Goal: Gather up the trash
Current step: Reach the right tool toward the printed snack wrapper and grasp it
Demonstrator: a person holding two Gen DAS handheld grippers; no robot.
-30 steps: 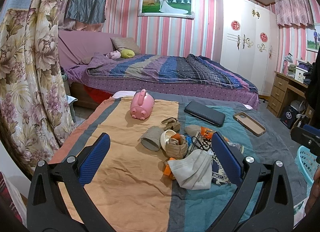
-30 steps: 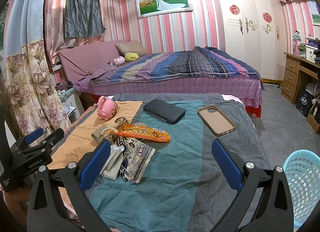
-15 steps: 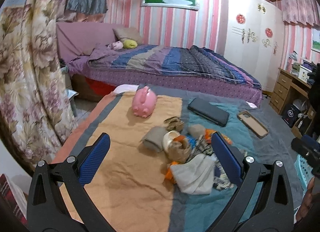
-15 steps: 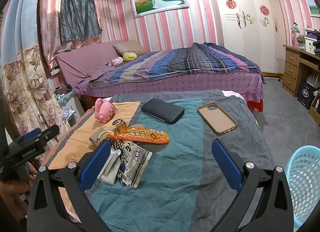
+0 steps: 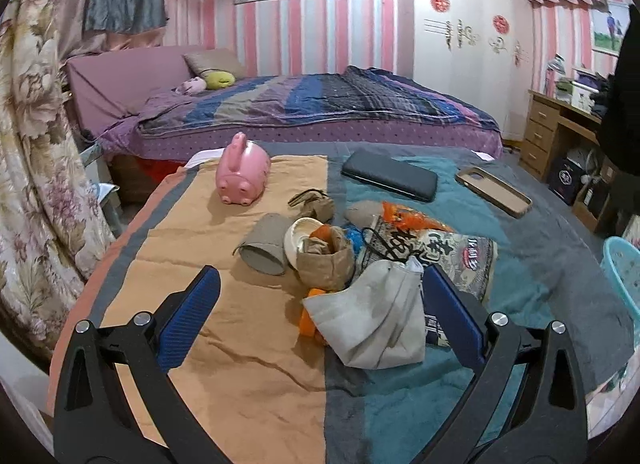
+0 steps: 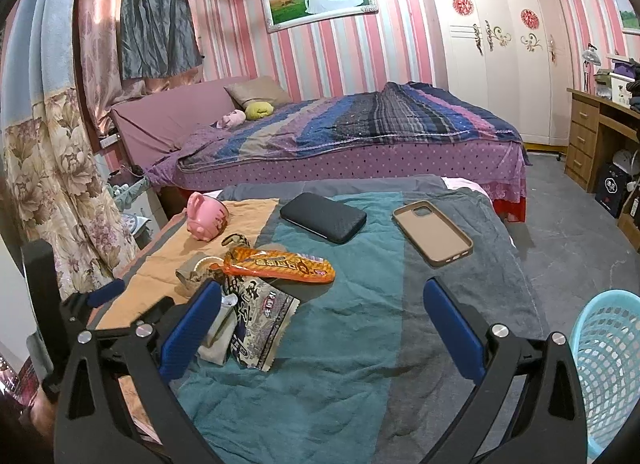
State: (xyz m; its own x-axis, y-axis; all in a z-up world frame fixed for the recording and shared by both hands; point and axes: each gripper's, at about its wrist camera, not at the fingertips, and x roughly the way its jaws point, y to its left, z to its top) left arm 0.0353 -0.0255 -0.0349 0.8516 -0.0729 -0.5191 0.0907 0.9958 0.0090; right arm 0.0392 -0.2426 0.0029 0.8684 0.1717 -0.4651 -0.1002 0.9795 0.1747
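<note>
A heap of trash lies mid-table: a grey-white crumpled bag [image 5: 372,324], a brown paper bag [image 5: 326,260], a grey paper cup [image 5: 264,250] on its side, an orange snack wrapper [image 6: 278,266] and a black-and-white printed packet [image 6: 260,320]. My left gripper [image 5: 320,312] is open, with the grey-white bag lying between its blue pads. Over the teal cloth my right gripper [image 6: 320,328] hangs open, its left pad next to the printed packet. A turquoise mesh basket [image 6: 608,364] stands on the floor at the table's right.
A pink piggy bank [image 5: 242,175], a black case [image 5: 390,179] and a tan phone case [image 6: 432,232] lie further back on the table [image 6: 460,304]. Behind it stands a bed [image 6: 360,131]. A floral curtain [image 5: 36,167] hangs at left, a wooden desk [image 6: 600,131] at right.
The left gripper has moved forward and down toward the trash heap, which looks larger now. The right gripper has shifted slightly closer to the table. Both have stayed open.
</note>
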